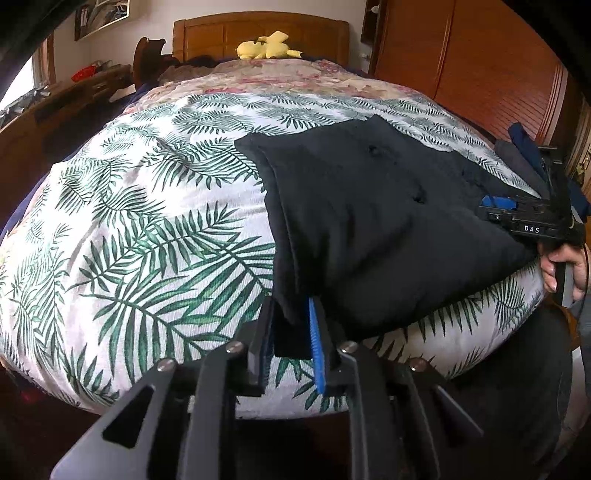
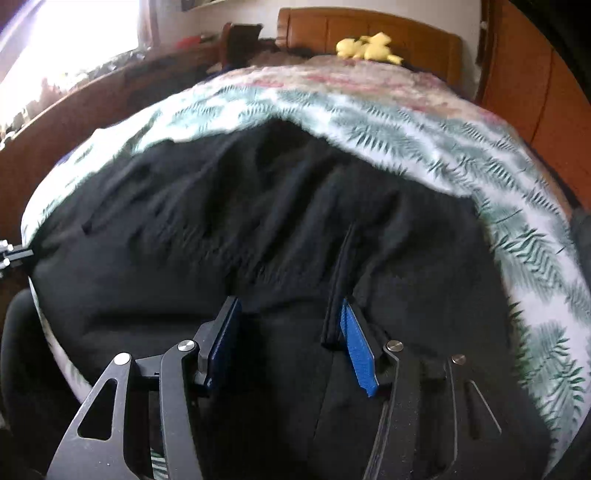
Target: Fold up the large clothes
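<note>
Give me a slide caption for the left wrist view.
Left hand-held gripper pinches black fabric garment's corner on leaf-print bedspread.

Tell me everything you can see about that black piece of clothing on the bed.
The black garment is soft, matte cloth, lying folded in layers on the leaf-print bedspread near the bed's foot, lightly wrinkled, with a seam strip showing. The left gripper pinches its near left corner between blue pads. The right gripper hangs open over its other end, clamping nothing.

A bed under a white leaf-printed cover meets a wooden headboard; reddish-brown wooden wardrobe doors stand beside, opposite a bright window.
</note>
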The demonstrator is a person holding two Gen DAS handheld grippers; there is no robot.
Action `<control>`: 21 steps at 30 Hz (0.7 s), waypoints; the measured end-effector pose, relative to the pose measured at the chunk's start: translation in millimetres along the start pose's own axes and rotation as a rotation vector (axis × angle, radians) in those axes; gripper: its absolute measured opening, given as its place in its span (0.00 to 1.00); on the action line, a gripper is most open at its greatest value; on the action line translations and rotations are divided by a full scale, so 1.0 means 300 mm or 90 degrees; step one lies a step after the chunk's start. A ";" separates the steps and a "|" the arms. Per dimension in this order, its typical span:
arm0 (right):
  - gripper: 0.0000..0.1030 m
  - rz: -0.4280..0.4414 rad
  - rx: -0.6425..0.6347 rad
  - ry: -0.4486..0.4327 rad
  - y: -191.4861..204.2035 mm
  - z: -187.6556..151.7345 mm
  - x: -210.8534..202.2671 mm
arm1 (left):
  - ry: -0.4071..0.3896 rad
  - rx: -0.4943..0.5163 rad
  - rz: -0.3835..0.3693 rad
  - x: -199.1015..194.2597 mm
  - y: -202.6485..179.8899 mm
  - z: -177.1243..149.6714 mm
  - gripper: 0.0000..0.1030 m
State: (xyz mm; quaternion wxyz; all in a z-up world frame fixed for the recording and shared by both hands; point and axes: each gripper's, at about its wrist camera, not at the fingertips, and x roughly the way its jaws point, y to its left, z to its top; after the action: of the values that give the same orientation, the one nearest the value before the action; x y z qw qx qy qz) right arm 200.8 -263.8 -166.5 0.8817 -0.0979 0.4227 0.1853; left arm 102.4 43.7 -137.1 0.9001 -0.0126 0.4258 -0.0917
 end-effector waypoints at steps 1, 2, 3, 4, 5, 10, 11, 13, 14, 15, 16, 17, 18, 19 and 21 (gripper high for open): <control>0.55 0.001 0.002 -0.005 -0.001 -0.006 0.001 | 0.002 -0.001 0.001 0.001 0.002 -0.002 0.16; 0.55 0.000 0.002 -0.008 -0.001 -0.010 0.000 | 0.005 0.000 0.003 0.002 0.001 -0.004 0.16; 0.55 -0.001 0.001 -0.010 0.000 -0.013 0.000 | 0.006 0.001 0.004 0.001 0.001 -0.006 0.16; 0.55 -0.001 -0.001 -0.013 0.001 -0.016 0.000 | 0.007 0.001 0.006 0.000 -0.001 -0.009 0.16; 0.55 -0.001 -0.003 -0.016 0.002 -0.019 -0.001 | 0.007 0.000 0.007 -0.001 -0.002 -0.011 0.16; 0.54 -0.019 -0.004 -0.020 0.017 -0.011 -0.053 | 0.011 -0.006 0.010 0.009 0.002 -0.018 0.17; 0.54 -0.018 -0.011 -0.026 0.032 -0.011 -0.081 | 0.011 -0.007 0.010 0.011 0.003 -0.019 0.17; 0.54 -0.017 -0.025 -0.041 0.053 -0.020 -0.130 | 0.010 -0.007 0.010 0.012 0.001 -0.020 0.18; 0.54 -0.016 -0.036 -0.044 0.065 -0.028 -0.148 | 0.010 -0.007 0.010 0.014 0.002 -0.020 0.18; 0.54 -0.007 -0.044 -0.041 0.073 -0.037 -0.155 | 0.009 -0.008 0.008 0.015 0.003 -0.021 0.18; 0.54 0.003 -0.049 -0.032 0.079 -0.049 -0.153 | 0.009 -0.010 0.006 0.017 0.005 -0.021 0.18; 0.54 0.002 -0.054 -0.021 0.081 -0.060 -0.140 | 0.009 -0.012 0.002 0.019 0.008 -0.021 0.19; 0.54 0.000 -0.059 -0.009 0.082 -0.073 -0.117 | 0.008 -0.015 -0.002 0.021 0.011 -0.020 0.19; 0.54 0.005 -0.057 -0.003 0.078 -0.085 -0.093 | 0.008 -0.017 -0.004 0.021 0.013 -0.019 0.19; 0.55 0.018 -0.038 -0.006 0.064 -0.089 -0.077 | 0.005 -0.018 -0.009 0.020 0.015 -0.016 0.19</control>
State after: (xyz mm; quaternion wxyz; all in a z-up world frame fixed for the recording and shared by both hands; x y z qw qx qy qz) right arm 160.6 -260.8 -165.4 0.8775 -0.1173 0.4143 0.2110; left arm 103.1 47.4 -145.1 0.8975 -0.0279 0.4304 -0.0922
